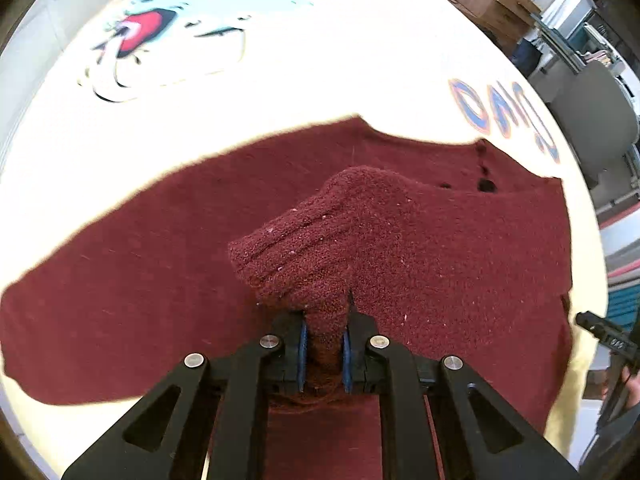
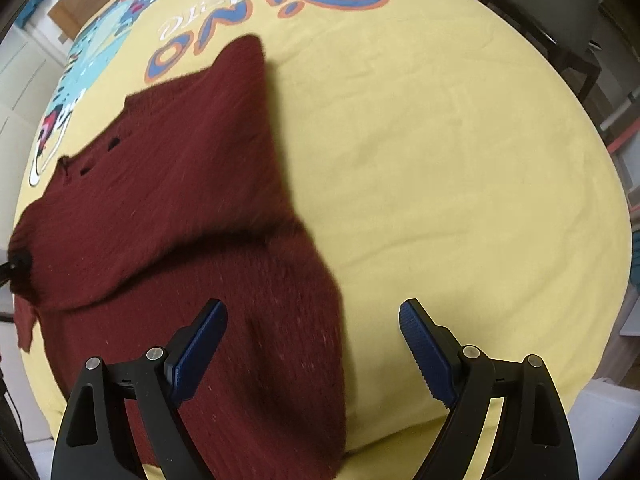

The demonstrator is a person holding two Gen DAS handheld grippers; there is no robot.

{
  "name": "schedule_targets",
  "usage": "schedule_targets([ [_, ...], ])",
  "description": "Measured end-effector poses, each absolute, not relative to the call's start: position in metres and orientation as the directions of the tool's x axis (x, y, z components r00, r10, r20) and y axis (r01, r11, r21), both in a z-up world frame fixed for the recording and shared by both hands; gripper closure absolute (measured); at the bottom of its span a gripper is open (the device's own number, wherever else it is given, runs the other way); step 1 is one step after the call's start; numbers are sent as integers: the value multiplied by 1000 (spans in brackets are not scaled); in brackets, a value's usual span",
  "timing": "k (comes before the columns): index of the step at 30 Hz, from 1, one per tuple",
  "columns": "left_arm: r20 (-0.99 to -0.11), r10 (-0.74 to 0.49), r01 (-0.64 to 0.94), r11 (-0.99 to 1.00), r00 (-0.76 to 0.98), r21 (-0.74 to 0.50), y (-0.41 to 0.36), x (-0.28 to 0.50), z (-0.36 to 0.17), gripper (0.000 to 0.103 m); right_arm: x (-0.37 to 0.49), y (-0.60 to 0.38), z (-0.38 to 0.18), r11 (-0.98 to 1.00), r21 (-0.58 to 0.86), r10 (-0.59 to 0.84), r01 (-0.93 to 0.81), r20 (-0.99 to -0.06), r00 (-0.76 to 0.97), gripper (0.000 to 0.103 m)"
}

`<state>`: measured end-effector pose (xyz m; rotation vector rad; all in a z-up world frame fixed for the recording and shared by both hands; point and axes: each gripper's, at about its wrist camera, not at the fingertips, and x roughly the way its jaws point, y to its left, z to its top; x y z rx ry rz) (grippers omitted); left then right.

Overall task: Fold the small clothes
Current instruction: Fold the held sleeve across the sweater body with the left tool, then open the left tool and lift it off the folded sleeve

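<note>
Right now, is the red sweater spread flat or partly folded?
Partly folded: a flap of the red sweater already overlaps the body, and the left hand-held gripper pinches a bunched part above it.

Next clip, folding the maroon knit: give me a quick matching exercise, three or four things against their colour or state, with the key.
Things:
1. left gripper
2. right gripper
3. maroon sweater
4. yellow sheet

States:
A. printed with "Dino" lettering
B. open, nothing between its pads
C. shut on a bunched fold of knit
D. lies on the sheet, partly lifted

Pairs: 1-C, 2-B, 3-D, 4-A
</note>
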<state>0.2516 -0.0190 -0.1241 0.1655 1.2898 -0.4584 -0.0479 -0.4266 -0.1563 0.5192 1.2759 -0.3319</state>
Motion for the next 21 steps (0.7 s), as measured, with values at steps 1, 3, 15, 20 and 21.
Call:
schedule_targets([
  [1,-954,-223,418,900,200,-123,-19,252,-126,92,-43,-428,-155,843,181,43,507,-962,271,14],
  [3,-961,-198,424,900,192,-101,-24,254,-141,92,-28,-426,-151,848,172,27,501,-959,283,14],
  [15,-964,-82,426,904,252,34,-59,237,-209,92,62,-433,-175,885,195,70,424,-954,291,40],
  [20,-953,-82,431,900,291,54,-58,225,-201,92,73,-415,-177,906,160,48,392,-959,280,85],
  [21,-952,-81,434,899,294,57,-54,222,-199,92,70,-415,-172,902,156,33,403,-955,295,86],
])
